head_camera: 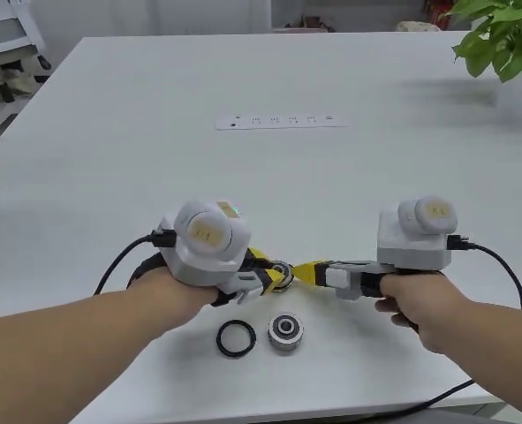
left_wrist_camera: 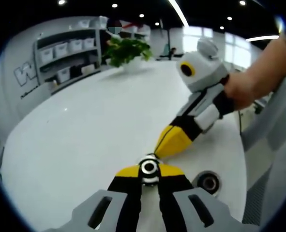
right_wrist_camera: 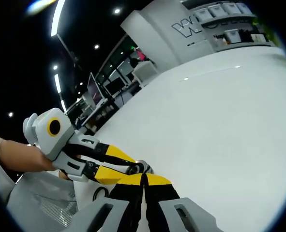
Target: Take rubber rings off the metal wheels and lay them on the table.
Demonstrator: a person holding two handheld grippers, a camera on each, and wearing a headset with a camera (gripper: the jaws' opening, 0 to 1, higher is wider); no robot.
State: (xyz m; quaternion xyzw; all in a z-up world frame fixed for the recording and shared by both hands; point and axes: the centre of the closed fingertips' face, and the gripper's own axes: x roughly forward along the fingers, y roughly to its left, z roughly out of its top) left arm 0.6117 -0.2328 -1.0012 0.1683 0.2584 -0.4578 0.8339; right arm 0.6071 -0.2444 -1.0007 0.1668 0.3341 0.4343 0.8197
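left gripper (head_camera: 275, 277): jaws narrow, clamped on a metal wheel (left_wrist_camera: 149, 167) held above the table (head_camera: 155, 132) | right gripper (right_wrist_camera: 143, 178): jaws pressed together; tips against that wheel's rim; whether they pinch any rubber, I cannot tell | table: one black rubber ring (head_camera: 236, 338) lies flat, just beside a second wheel (head_camera: 285, 331); both near the front edge

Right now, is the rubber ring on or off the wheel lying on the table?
Off: the metal wheel has a bare rim; a rubber ring lies beside it.
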